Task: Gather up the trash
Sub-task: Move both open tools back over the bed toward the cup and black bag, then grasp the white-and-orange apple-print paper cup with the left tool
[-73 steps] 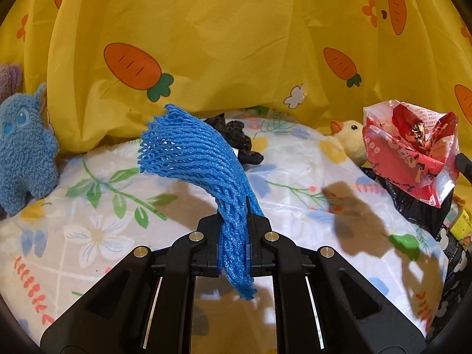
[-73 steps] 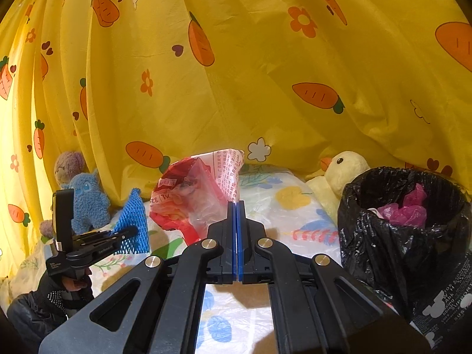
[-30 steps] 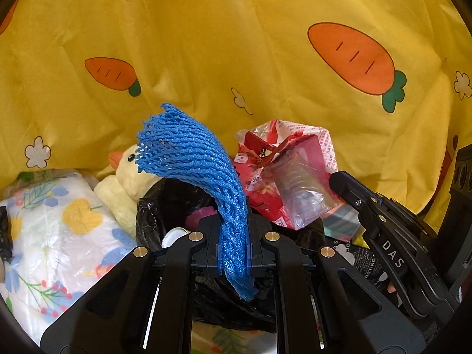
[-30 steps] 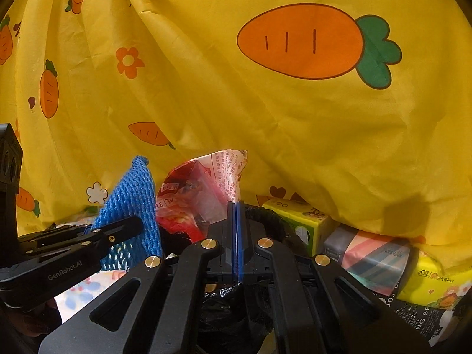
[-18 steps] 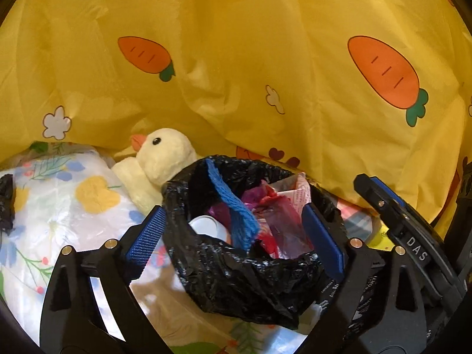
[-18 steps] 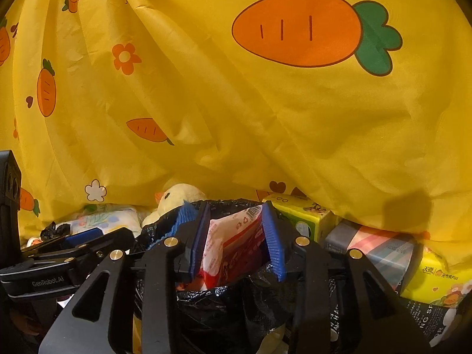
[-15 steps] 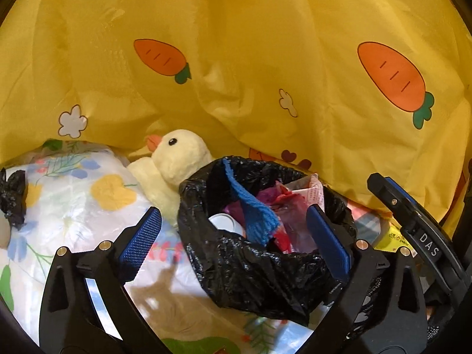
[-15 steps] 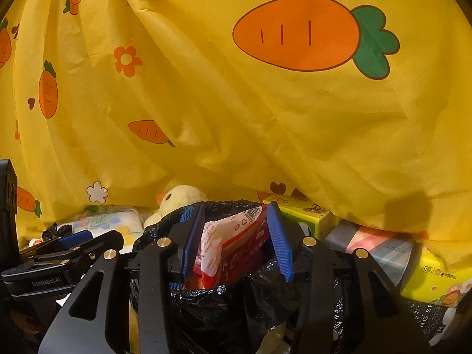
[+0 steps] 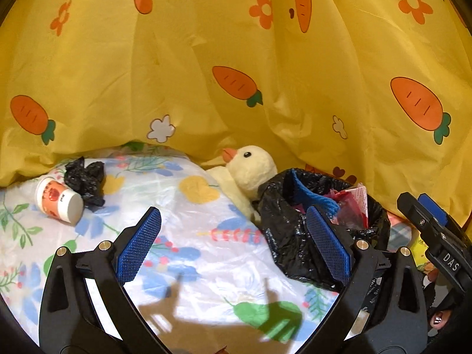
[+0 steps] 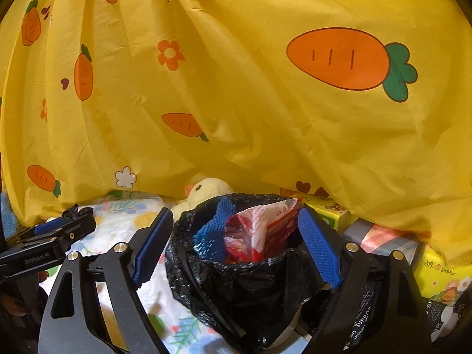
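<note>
A bin lined with a black bag (image 9: 295, 244) (image 10: 244, 283) stands at the right of the flowered sheet. Inside it lie a blue foam net (image 9: 312, 196) (image 10: 214, 233) and a red and white wrapper (image 9: 352, 203) (image 10: 262, 224). My left gripper (image 9: 233, 244) is open and empty, just left of the bin. My right gripper (image 10: 236, 242) is open and empty, with its jaws on either side of the bin's mouth. A paper cup (image 9: 57, 200) lies on its side at the far left, next to a crumpled black bag (image 9: 85, 178).
A yellow plush duck (image 9: 247, 171) (image 10: 206, 191) leans against the bin. A yellow carrot-print curtain (image 9: 236, 59) hangs close behind. Tissue packs (image 10: 436, 271) and boxes (image 10: 321, 206) sit right of the bin. The flowered sheet (image 9: 165, 194) covers the surface.
Both grippers opened and dropped the blue net and the red wrapper into the bin. The left gripper has since drawn back and turned left, bringing the cup and black bag into view.
</note>
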`<state>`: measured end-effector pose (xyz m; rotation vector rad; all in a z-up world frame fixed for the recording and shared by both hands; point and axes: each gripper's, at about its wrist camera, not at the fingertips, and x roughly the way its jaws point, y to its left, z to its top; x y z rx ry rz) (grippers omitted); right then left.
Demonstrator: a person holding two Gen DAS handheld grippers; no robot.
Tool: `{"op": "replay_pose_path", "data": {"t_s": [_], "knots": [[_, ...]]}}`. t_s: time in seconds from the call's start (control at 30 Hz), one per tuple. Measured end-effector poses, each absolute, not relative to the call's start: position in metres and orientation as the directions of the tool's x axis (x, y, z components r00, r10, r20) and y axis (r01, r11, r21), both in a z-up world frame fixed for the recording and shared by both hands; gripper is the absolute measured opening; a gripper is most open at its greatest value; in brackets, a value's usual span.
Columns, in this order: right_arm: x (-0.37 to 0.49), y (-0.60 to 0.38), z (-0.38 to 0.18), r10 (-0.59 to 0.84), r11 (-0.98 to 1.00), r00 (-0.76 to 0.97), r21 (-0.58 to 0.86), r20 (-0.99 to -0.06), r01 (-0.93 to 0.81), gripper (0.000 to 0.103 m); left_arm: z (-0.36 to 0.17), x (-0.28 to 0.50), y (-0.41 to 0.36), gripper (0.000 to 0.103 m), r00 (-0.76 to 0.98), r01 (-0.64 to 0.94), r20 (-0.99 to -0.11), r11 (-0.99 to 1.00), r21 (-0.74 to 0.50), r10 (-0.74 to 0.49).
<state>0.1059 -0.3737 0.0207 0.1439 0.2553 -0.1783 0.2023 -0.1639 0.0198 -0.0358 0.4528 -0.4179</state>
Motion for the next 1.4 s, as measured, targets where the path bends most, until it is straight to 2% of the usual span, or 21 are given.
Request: {"op": "replay_pose_path", "data": {"t_s": [0.27,0.57,0.93,1.1,1.17,1.4], "knots": [[0.102,-0.335,0.024,-0.083,0.988,0.962,0.107,-0.260,0.114,0.087,0.023,0.186,-0.124,0.097,0.862,0.300,-0.398,0.949,-0.094,-0.312],[0.113,-0.288,0.026,0.000,0.994,0.958,0.102,-0.287,0.031,0.087,0.011,0.188,-0.074,0.097,0.878,0.190,-0.428,0.976,-0.105,-0.217],[0.158,-0.200,0.034,0.154,0.988,0.930,0.063,-0.335,-0.141,0.087,0.011,0.206,0.033,0.097,0.894,-0.076,-0.448,0.989,-0.126,0.012],[0.188,-0.166,0.030,0.179,0.983,0.915,0.033,-0.361,-0.180,0.087,0.010,0.218,0.075,0.097,0.884,-0.152,-0.459,0.981,-0.118,0.082],[0.203,-0.156,0.027,0.181,0.983,0.907,0.036,-0.380,-0.182,0.087,0.008,0.222,0.085,0.097,0.885,-0.157,-0.458,0.981,-0.116,0.087],[0.250,-0.144,0.019,0.169,0.985,0.895,0.093,-0.413,-0.143,0.087,-0.002,0.251,0.093,0.097,0.881,-0.053,-0.472,0.988,-0.146,-0.022]]}}
